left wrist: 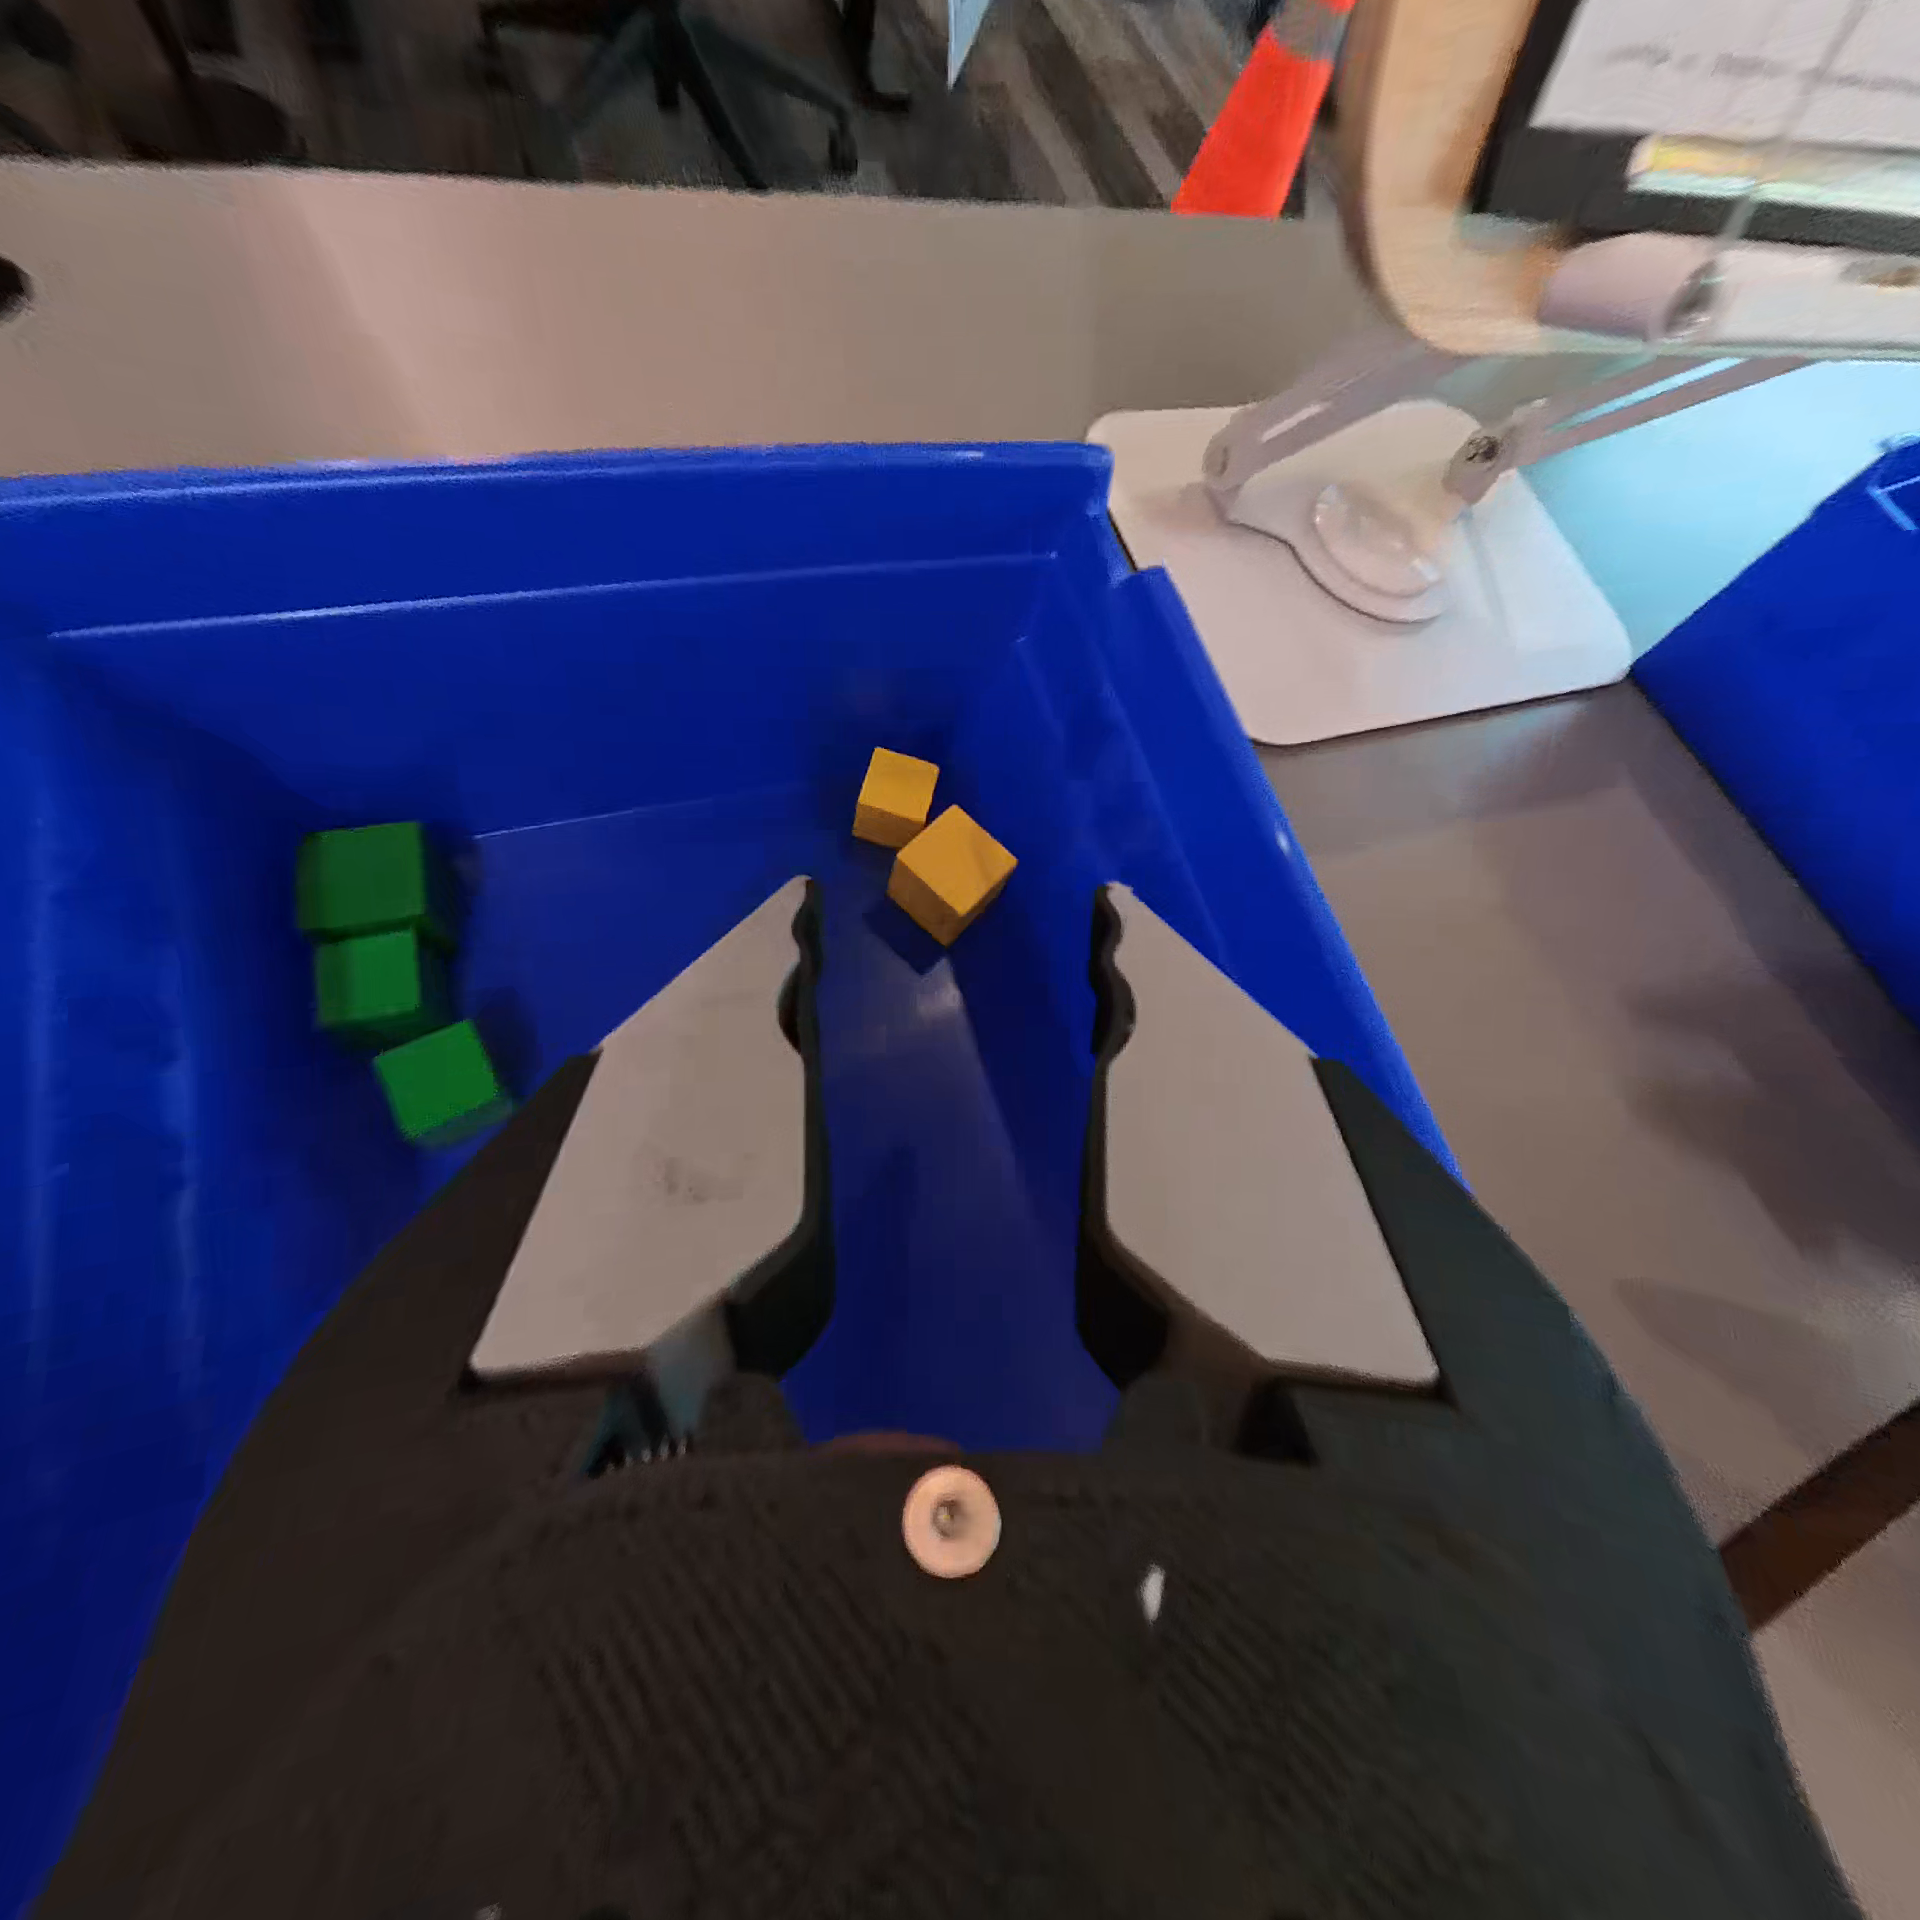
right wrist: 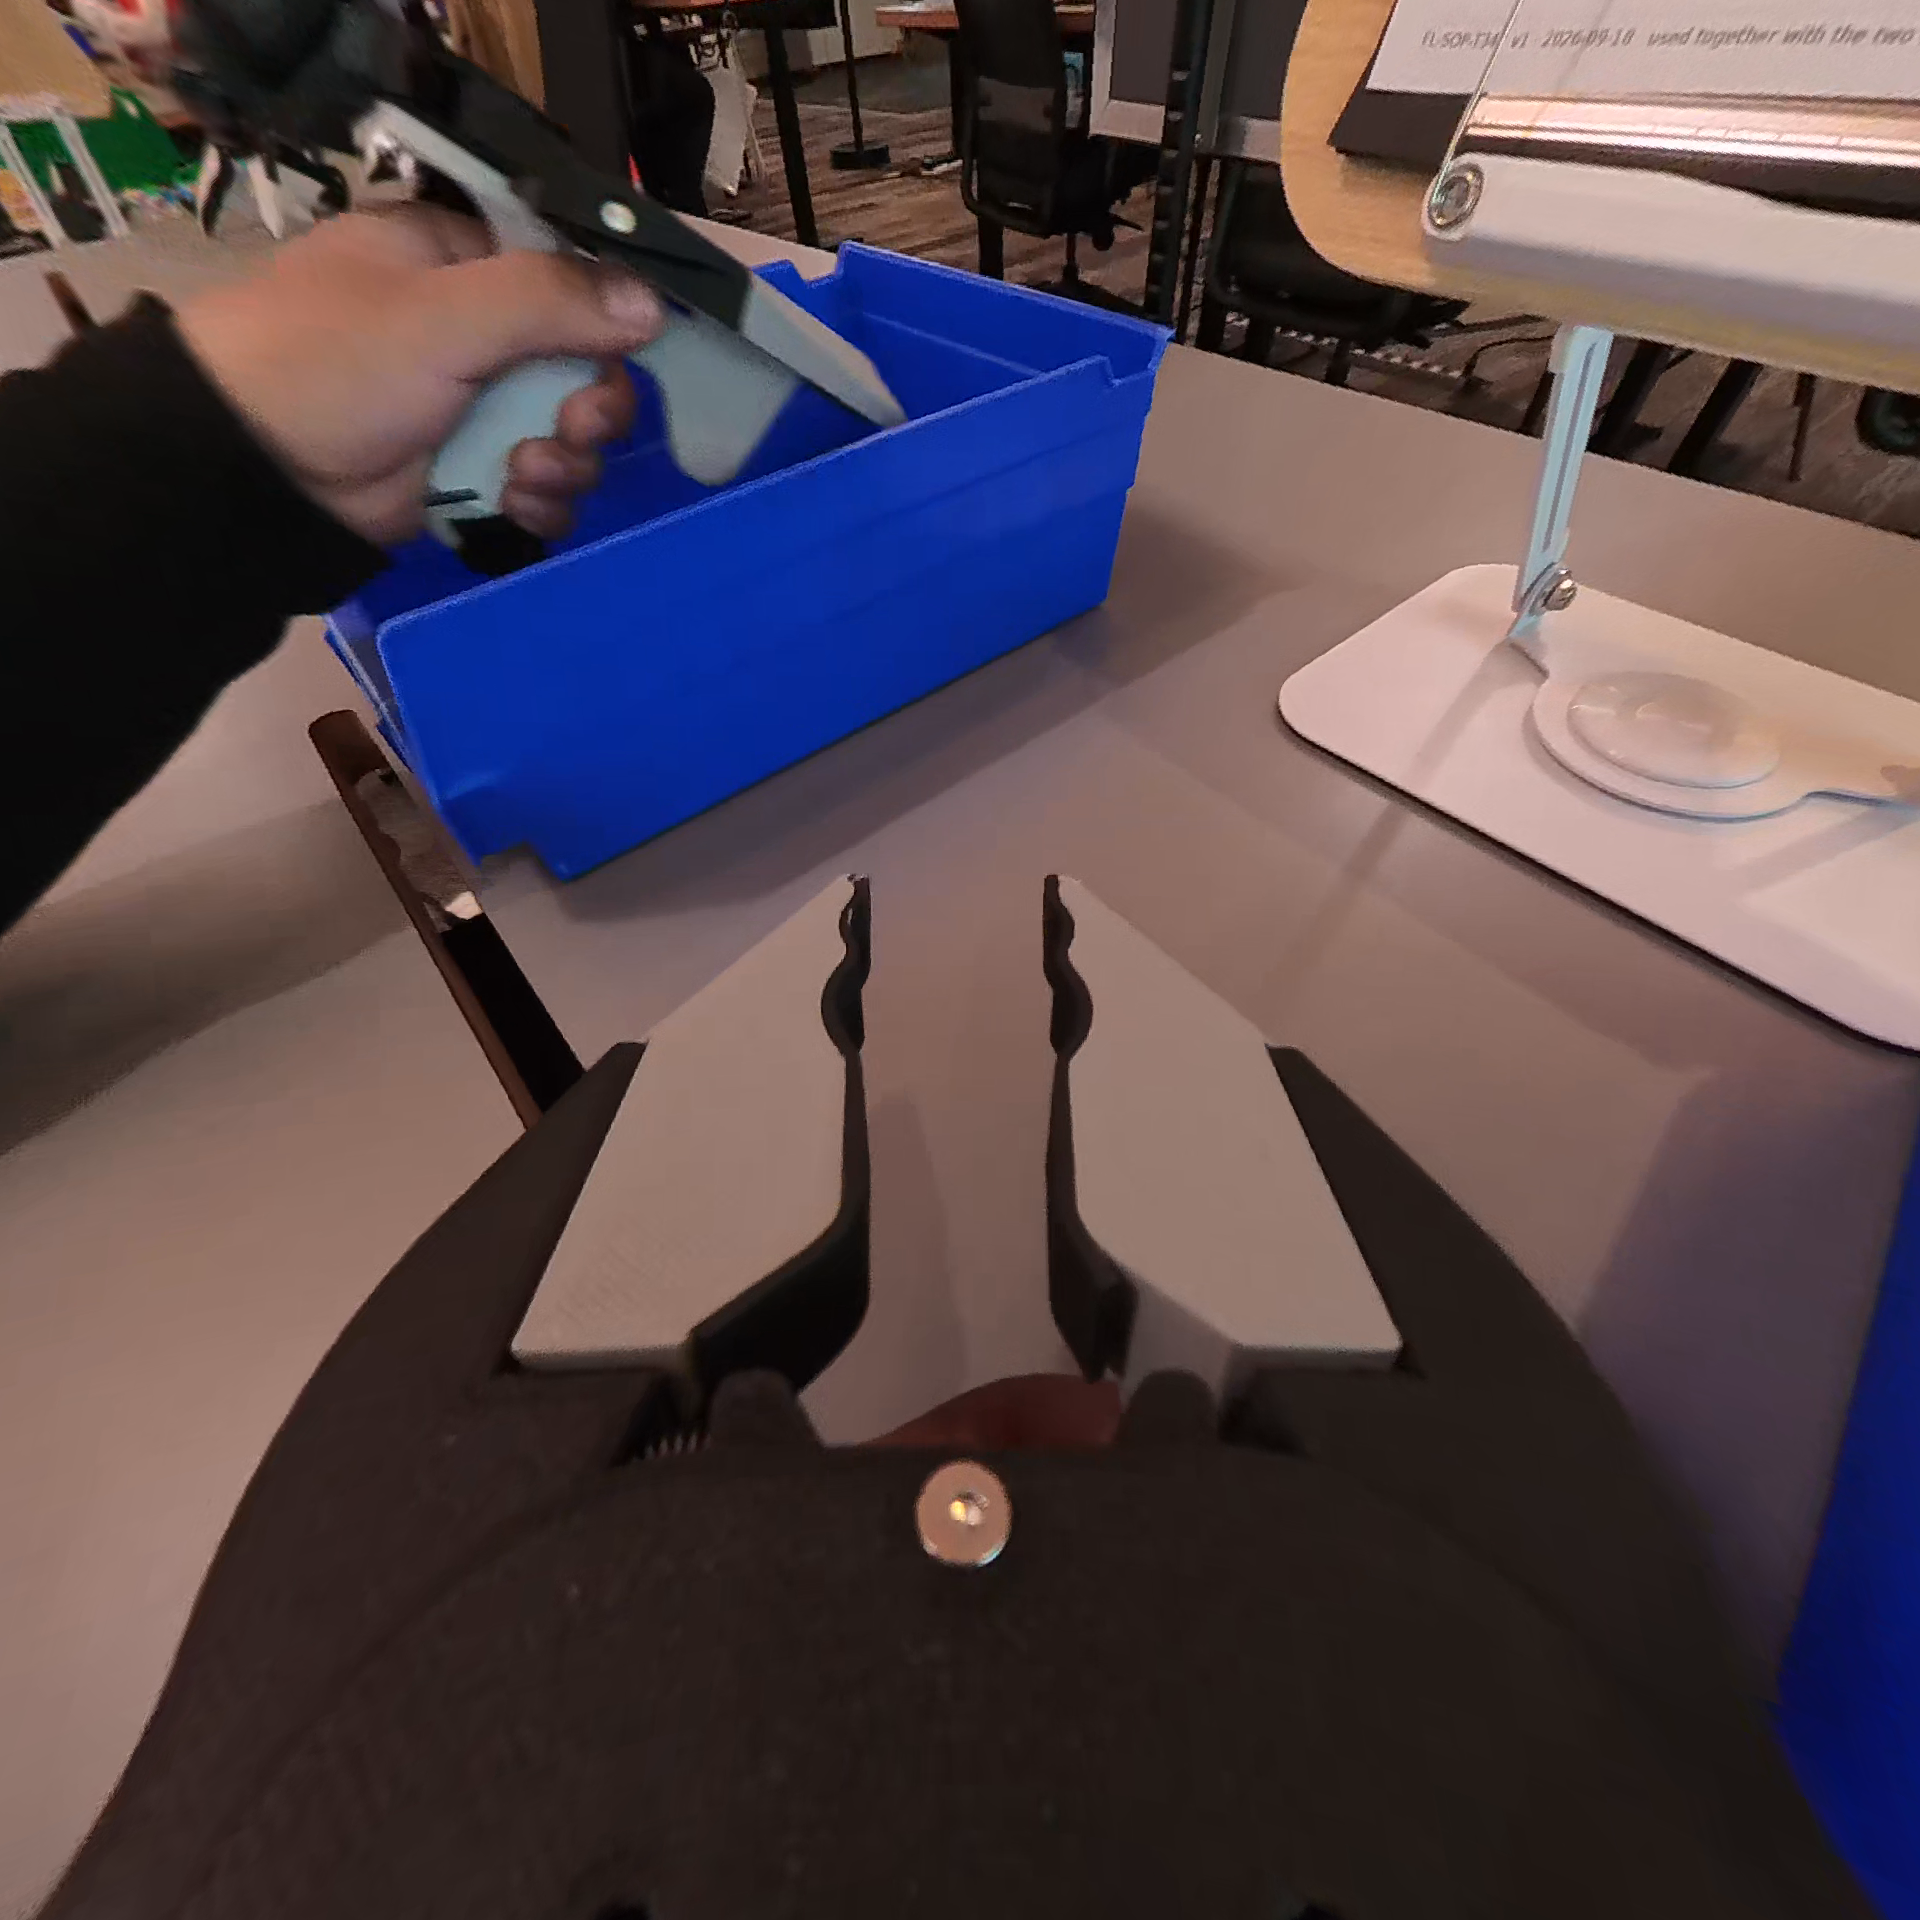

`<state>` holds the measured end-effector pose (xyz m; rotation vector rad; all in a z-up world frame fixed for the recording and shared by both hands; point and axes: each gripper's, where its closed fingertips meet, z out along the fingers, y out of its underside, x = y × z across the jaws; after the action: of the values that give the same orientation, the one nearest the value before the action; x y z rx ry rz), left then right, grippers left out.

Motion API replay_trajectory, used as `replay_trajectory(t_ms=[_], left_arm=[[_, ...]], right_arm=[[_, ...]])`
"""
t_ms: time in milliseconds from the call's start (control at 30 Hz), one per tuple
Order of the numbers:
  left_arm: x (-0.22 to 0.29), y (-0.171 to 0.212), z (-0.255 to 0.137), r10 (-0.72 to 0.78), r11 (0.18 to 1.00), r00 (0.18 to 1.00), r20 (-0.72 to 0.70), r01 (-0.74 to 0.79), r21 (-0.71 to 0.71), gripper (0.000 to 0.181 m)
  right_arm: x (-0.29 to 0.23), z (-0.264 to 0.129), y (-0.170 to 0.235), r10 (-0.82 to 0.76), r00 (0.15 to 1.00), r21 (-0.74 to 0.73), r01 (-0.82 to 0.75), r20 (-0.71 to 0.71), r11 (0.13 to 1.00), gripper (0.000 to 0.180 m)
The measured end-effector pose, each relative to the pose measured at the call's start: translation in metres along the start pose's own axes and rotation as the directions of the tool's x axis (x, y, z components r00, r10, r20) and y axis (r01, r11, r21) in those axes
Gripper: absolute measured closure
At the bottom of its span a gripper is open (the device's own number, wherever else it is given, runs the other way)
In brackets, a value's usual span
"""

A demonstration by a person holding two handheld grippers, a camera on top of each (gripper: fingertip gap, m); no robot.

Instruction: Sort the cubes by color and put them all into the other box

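In the left wrist view, our left gripper [left wrist: 951, 904] hangs inside the blue box [left wrist: 582, 665] with its fingers apart and nothing between them. Two yellow cubes [left wrist: 930, 842] lie touching each other just past the fingertips at about one o'clock, close to the box's right wall. Three green cubes [left wrist: 390, 977] sit in a loose row at about ten o'clock against the left wall. Beyond the box at two o'clock stands a white stand base [left wrist: 1382, 582] on the grey table [left wrist: 1558, 935], and part of a second blue box [left wrist: 1808, 790] shows at three o'clock.

In the right wrist view, our right gripper [right wrist: 956, 894] hovers over bare table, fingers apart and empty. At eleven o'clock the blue box stands with the left gripper reaching into it, held by a hand [right wrist: 416, 364] in a dark sleeve [right wrist: 125, 582]. The white stand base lies at two o'clock, and the second blue box's edge shows at four o'clock.
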<state>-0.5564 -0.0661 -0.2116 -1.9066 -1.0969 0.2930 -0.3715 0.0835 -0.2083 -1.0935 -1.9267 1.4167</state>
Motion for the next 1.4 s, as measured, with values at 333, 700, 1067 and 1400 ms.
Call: replay_trajectory(t_ms=[333,700,1067,1400], left_arm=[[-0.008,0.036,0.067,-0.044,0.956,0.999,-0.031,0.034,-0.292,0.133],[-0.016,0.023,0.037,0.086,0.976,0.996,0.032,-0.078,-0.202,0.155],[0.149,0.046,-0.091,0.668,0.737,0.726,-0.163,-0.615,0.282,0.155],[0.226,0.073,-0.095,0.848,0.507,0.527,-0.054,-0.778,0.371,0.155]], right_arm=[[-0.008,0.004,0.004,0.019,0.999,-0.020,-0.018,0.046,1.000,0.149],[-0.011,-0.002,-0.003,0.045,0.996,0.011,-0.046,0.078,0.999,0.150],[-0.057,-0.033,-0.038,0.306,0.791,0.030,-0.378,0.530,0.925,0.132],[-0.061,-0.030,-0.036,0.323,0.767,0.008,-0.392,0.555,0.920,0.126]])
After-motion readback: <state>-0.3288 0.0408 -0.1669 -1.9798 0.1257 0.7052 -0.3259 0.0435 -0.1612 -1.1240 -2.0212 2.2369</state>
